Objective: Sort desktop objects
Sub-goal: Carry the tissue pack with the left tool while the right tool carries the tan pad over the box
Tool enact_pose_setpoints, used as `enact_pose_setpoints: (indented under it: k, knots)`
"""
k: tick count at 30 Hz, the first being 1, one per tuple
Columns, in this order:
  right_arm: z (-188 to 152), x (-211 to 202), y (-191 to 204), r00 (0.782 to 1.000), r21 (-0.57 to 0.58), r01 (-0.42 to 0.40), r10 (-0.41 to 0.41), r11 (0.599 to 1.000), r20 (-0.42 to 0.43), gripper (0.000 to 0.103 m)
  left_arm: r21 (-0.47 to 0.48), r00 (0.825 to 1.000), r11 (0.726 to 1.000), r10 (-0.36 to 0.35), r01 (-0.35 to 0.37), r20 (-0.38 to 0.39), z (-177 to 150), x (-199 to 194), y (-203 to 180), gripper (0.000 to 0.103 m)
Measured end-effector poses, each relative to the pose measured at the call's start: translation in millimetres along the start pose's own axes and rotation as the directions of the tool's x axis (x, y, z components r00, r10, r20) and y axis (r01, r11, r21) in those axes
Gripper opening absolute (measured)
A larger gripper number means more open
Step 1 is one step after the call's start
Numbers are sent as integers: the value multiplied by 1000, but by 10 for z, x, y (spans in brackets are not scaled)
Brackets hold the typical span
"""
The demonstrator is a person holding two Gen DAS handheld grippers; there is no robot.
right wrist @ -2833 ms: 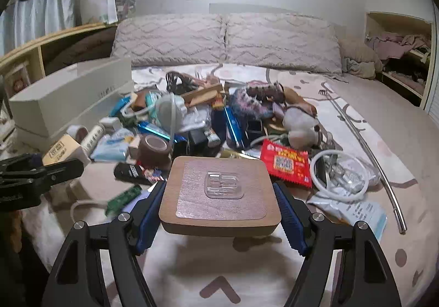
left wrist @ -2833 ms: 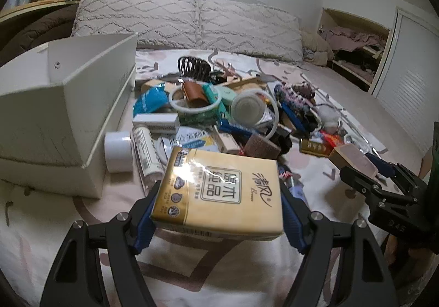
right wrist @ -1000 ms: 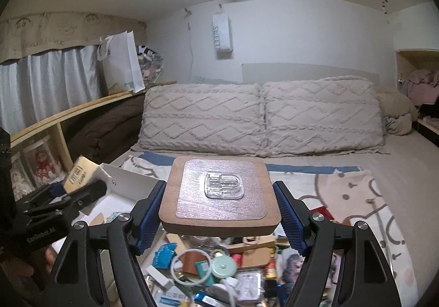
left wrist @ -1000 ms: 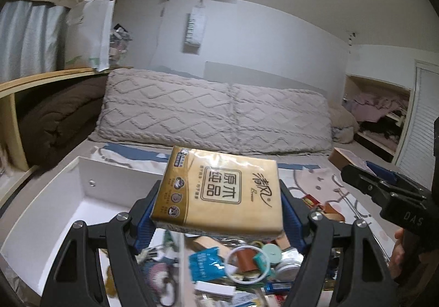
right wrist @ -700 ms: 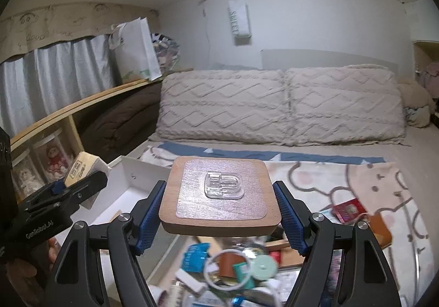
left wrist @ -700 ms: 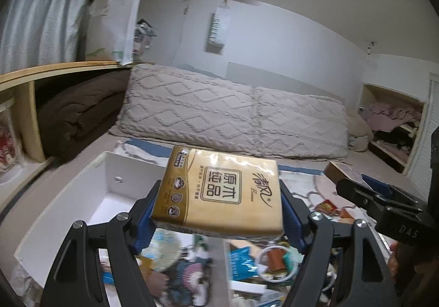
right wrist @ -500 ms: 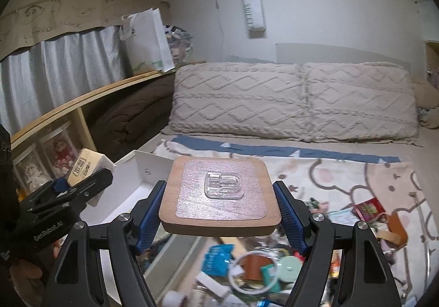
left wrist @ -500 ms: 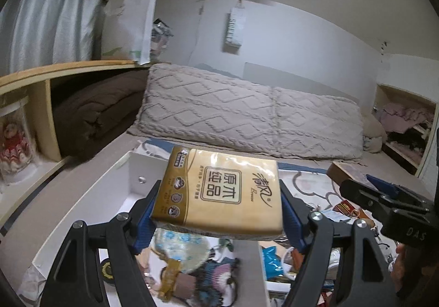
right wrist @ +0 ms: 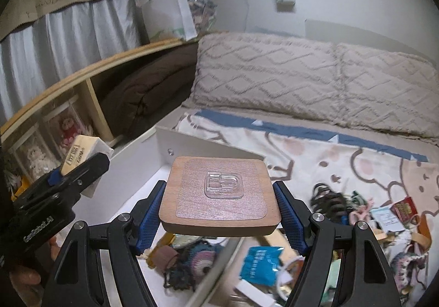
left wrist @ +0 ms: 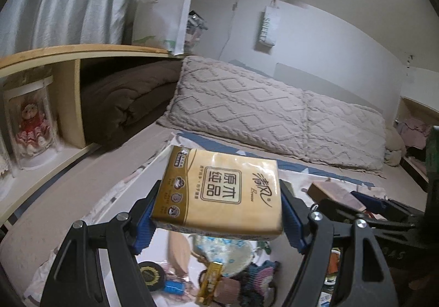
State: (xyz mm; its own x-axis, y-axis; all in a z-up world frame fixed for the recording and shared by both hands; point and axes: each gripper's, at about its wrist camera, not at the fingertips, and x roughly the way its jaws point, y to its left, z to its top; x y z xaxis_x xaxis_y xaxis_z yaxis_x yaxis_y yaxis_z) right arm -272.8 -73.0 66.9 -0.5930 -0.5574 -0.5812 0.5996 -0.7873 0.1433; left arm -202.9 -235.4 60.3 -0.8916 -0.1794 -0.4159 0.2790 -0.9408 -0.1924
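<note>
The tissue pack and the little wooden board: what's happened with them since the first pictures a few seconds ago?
Both were lifted off the bed's clutter and carried left, over the white box. The tissue pack now hangs above the things already in that box, and the wooden board hangs above the box's right wall. Nothing was let go: the left gripper still clamps the pack, and the right gripper still clamps the board.

Gold tissue pack held level, wooden hook board held flat, both w/ white box below
</note>
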Motion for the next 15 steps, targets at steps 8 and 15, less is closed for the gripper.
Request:
enact_pose_setpoints:
  k: [8, 15]
  knots:
    - [102, 551, 236, 986, -42, 31, -37, 999, -160, 77, -35, 1000, 999, 31, -31, 4, -9, -27, 195, 76]
    - [132, 1030, 316, 945, -35, 80, -87, 996, -316, 77, -64, 1000, 998, 27, -27, 1, -9, -5, 274, 76]
